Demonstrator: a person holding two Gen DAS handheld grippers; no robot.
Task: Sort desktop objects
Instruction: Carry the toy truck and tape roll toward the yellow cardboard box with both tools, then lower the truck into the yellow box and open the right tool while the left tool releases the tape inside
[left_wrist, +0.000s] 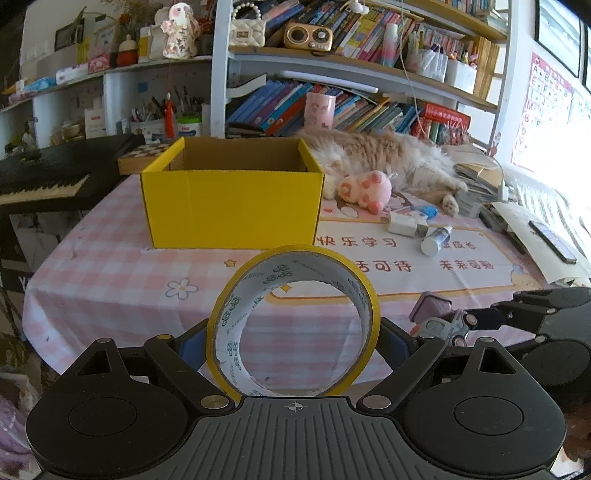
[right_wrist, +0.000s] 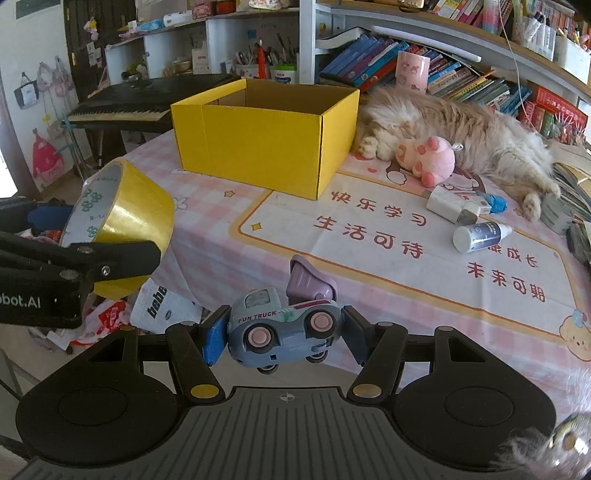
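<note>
The tape roll (left_wrist: 293, 321) has glossy yellow film outside and a matt white paper core with green print. The toy truck (right_wrist: 284, 326) is smooth plastic, a little shiny. The yellow box (left_wrist: 231, 192) is matt cardboard, brown inside. A soft checked cloth (left_wrist: 110, 273) covers the counter. The left hand-held gripper (left_wrist: 293, 341) is matt black plastic with small metal pins.

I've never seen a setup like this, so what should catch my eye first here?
Probably the fluffy cat asleep at the back of the table, beside the open yellow box. Nearer, the left gripper clamps a roll of yellow tape, and the right gripper pinches a toy truck.
</note>
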